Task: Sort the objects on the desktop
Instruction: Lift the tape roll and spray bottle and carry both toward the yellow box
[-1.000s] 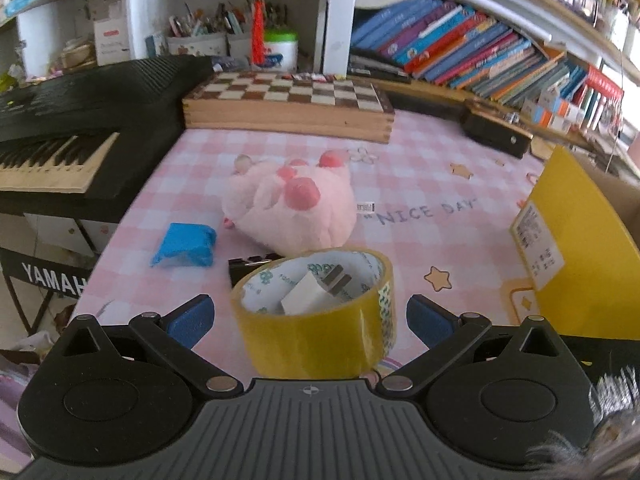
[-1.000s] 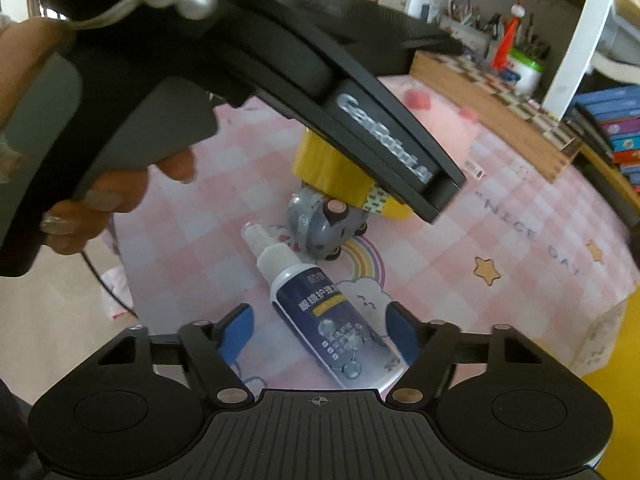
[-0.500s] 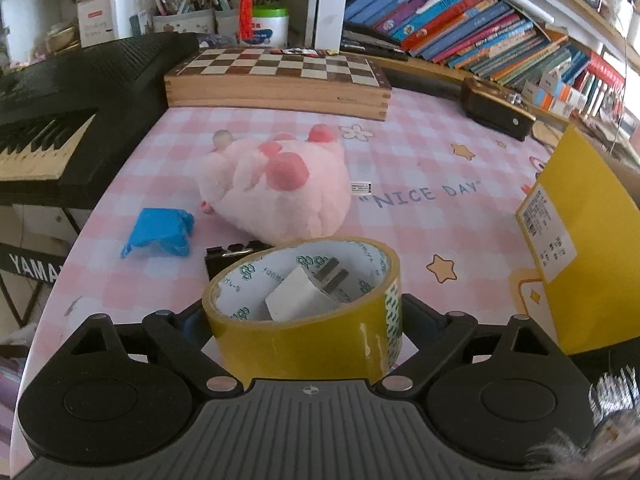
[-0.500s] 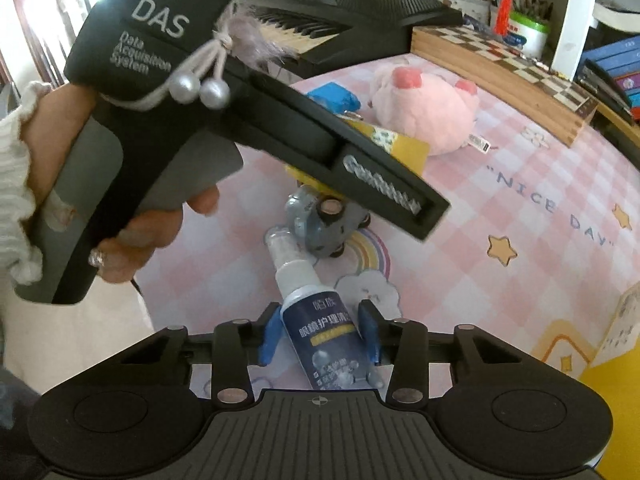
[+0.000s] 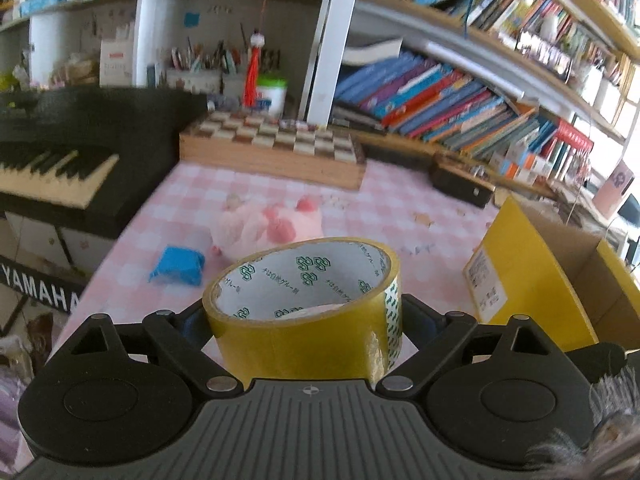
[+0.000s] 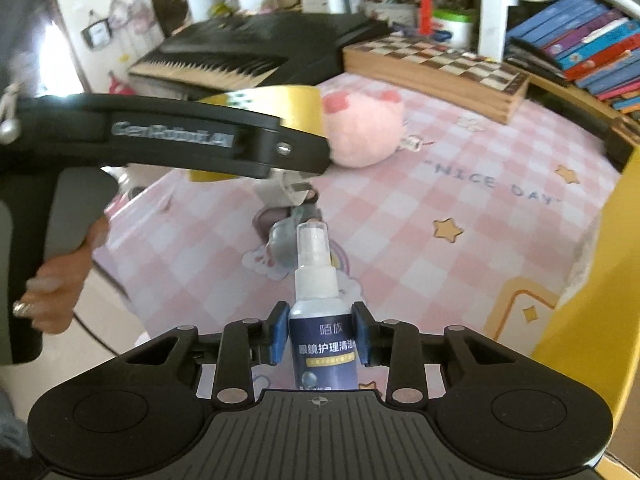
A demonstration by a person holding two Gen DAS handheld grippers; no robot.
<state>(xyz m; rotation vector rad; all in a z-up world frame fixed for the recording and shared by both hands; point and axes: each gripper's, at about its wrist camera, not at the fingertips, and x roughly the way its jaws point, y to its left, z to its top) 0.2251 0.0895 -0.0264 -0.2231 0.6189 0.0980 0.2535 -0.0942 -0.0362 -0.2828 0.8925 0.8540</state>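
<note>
My left gripper [image 5: 302,320] is shut on a yellow roll of tape [image 5: 304,312] and holds it above the pink checked tablecloth [image 5: 400,216]. The tape also shows in the right wrist view [image 6: 276,112], behind the left gripper's body. My right gripper [image 6: 320,334] is shut on a dark blue spray bottle [image 6: 320,320] with a white nozzle, lifted off the cloth. A white charger plug [image 6: 284,190] and a grey toy car [image 6: 286,232] lie on the cloth below. A yellow cardboard box [image 5: 560,280] stands open at the right.
A pink plush pig [image 5: 272,228] and a blue packet [image 5: 178,266] lie mid-table. A chessboard box [image 5: 276,148] sits at the back, a black keyboard [image 5: 60,160] at the left, bookshelves [image 5: 460,100] behind. The box wall [image 6: 592,300] is close on the right.
Both grippers have risen with their loads: the tape is off the cloth, leaving the white plug behind, and the spray bottle is lifted and now stands upright between the right fingers.
</note>
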